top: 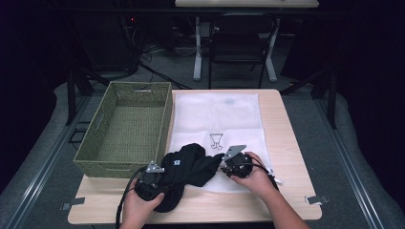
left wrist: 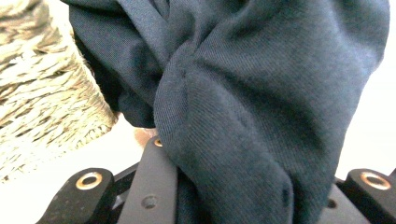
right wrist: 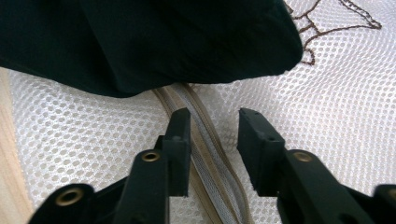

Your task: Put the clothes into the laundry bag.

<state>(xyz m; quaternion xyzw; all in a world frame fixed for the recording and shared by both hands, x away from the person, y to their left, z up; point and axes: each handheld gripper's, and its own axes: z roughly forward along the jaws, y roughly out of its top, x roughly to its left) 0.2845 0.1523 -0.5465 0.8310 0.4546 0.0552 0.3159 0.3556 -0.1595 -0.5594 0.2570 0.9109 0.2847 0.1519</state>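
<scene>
Nearest the person, the left hand-held gripper (top: 152,179) is clamped on the dark garment (top: 186,169), cloth bunched between its jaws just in front of the woven basket (top: 125,126). The garment lies heaped across the near corner of the white mesh bag (top: 224,119), beside the basket's front corner. To the garment's right, the right hand-held gripper (right wrist: 212,128) hangs with jaws apart over the bag's zipper (right wrist: 205,154), gripping nothing. Beyond, the bag spreads flat on the surface (top: 286,143), alongside the basket.
</scene>
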